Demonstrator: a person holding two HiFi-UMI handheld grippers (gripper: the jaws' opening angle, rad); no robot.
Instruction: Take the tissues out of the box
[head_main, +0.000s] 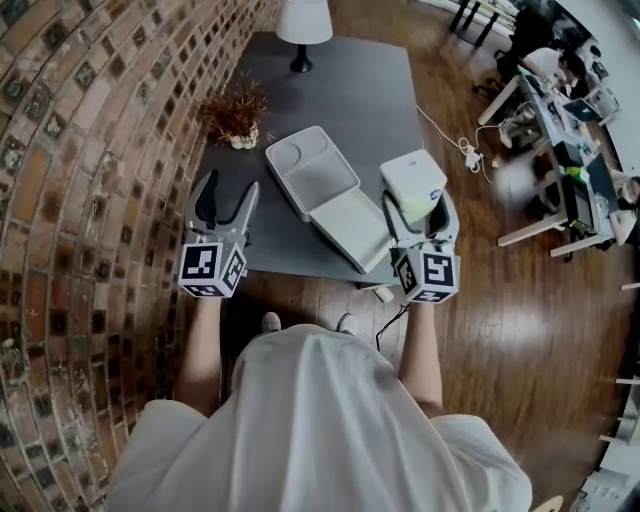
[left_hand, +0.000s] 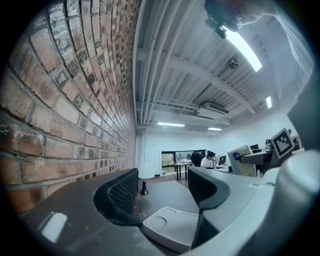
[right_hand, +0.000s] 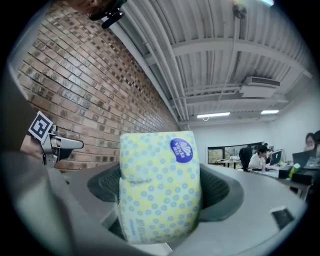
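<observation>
A white box (head_main: 312, 172) lies open on the grey table (head_main: 340, 90), its lid (head_main: 352, 232) folded out toward me, and nothing shows inside it. My right gripper (head_main: 416, 205) is shut on a tissue pack (head_main: 412, 184) and holds it above the table's front right, beside the lid. In the right gripper view the pack (right_hand: 160, 185) is yellow and blue dotted with a blue round label, and it fills the gap of that gripper (right_hand: 161, 197). My left gripper (head_main: 228, 196) hovers open and empty over the table's front left. The left gripper (left_hand: 165, 192) looks over the box (left_hand: 172, 227).
A brick wall (head_main: 80, 150) runs close along the left. A dried plant (head_main: 235, 112) and a lamp (head_main: 303, 25) stand at the table's far side. A power strip with cable (head_main: 470, 155) lies on the wooden floor at right, with office desks (head_main: 560, 110) and people beyond.
</observation>
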